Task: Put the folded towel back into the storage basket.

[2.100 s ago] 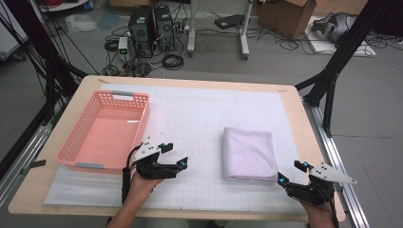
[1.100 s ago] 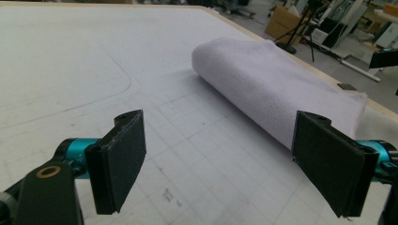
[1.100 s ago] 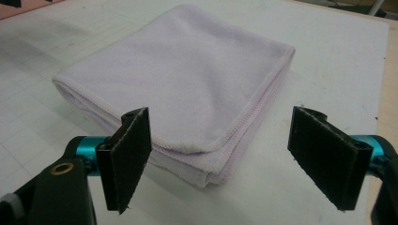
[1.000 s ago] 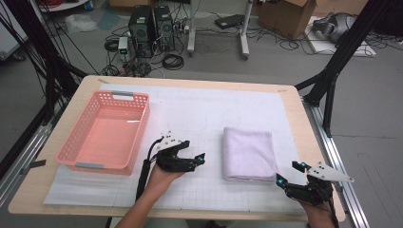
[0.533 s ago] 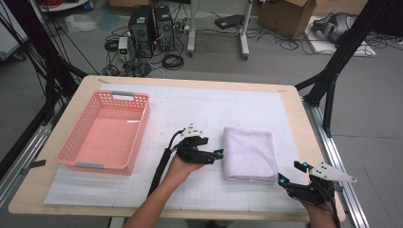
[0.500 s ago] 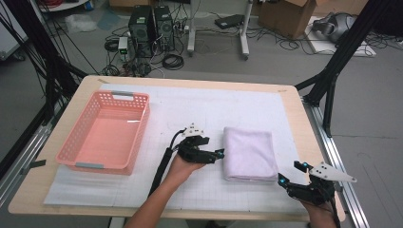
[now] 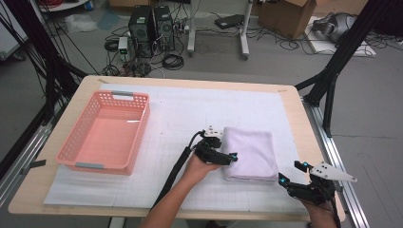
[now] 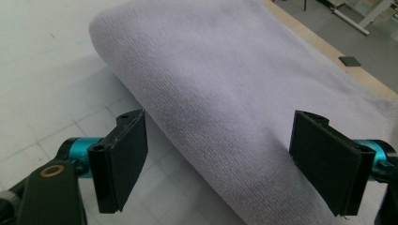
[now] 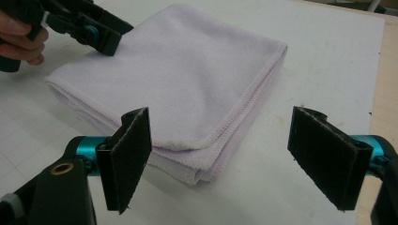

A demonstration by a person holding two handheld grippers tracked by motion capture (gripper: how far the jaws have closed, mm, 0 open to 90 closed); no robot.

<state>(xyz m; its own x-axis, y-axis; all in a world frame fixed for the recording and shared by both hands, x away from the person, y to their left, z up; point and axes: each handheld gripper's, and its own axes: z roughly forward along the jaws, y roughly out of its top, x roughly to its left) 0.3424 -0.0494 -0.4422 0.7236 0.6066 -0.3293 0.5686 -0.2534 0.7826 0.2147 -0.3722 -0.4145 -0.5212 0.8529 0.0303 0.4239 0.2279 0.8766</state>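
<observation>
grey floor strewn with cables and two computer towers (image 7: pixel 151 26) lies beyond a pale wooden table (image 7: pixel 294 102) covered by a white gridded mat (image 7: pixel 185 111). on the mat's right half lies a folded lilac towel (image 7: pixel 252 152), flat, its rounded fold facing left and its stitched open edges toward the near right corner. a pink plastic basket (image 7: pixel 107 133) stands on the left of the mat, well apart from the towel.

the left gripper (image 7: pixel 227 158) is at the towel's left folded edge; in the left gripper view its jaws stand wide apart with the towel (image 8: pixel 225 93) bulging between them, neither pad visibly pressing the cloth. the person's hand (image 7: pixel 202 164) grasps it from below.

the right gripper (image 7: pixel 287 179) sits near the table's front right corner, just off the towel's near corner. in the right gripper view its jaws are spread wide, the towel's corner (image 9: pixel 187 93) lying ahead of them, closer to the left pad, with nothing held.
</observation>
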